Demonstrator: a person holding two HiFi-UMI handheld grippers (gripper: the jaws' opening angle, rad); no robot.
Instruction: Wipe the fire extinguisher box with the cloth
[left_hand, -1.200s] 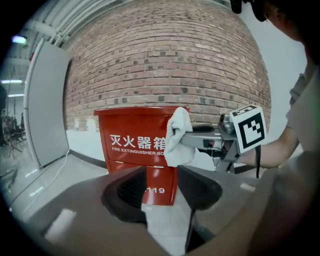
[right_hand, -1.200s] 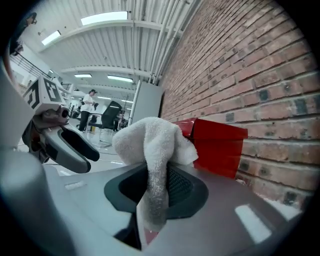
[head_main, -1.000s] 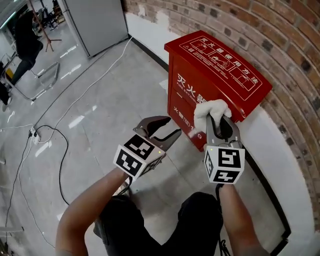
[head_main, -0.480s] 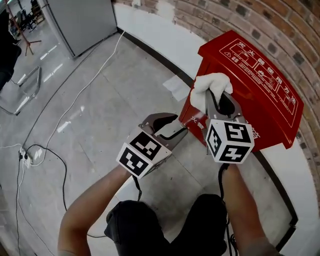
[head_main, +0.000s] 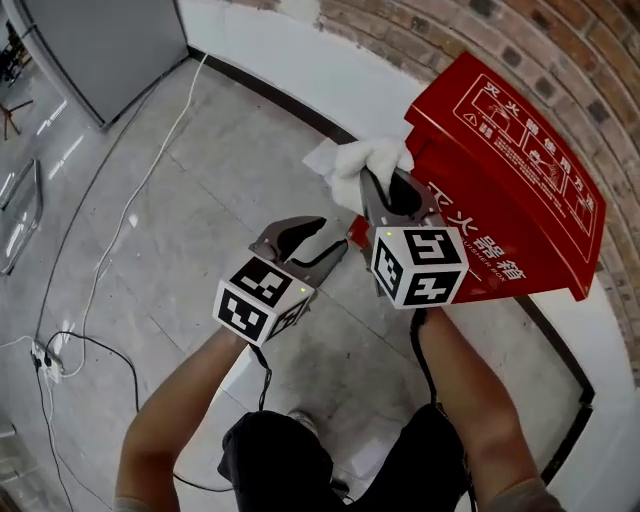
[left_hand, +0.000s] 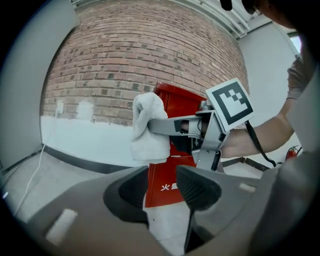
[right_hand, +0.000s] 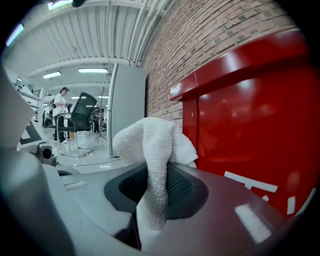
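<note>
The right gripper (head_main: 383, 188) jaws are clenched on the white cloth (head_main: 355, 162), held at the corner of the red fire extinguisher box (head_main: 520, 180). The left gripper (head_main: 322, 237) jaws are released, empty.

The white terry cloth (head_main: 358, 160) sits between the right gripper's (head_main: 383, 190) jaws. The red metal fire extinguisher box (head_main: 520, 190) stands just right of that gripper, and the left gripper (head_main: 330, 236) lies to its left. The brick wall (head_main: 570, 40) is behind the box.
</note>
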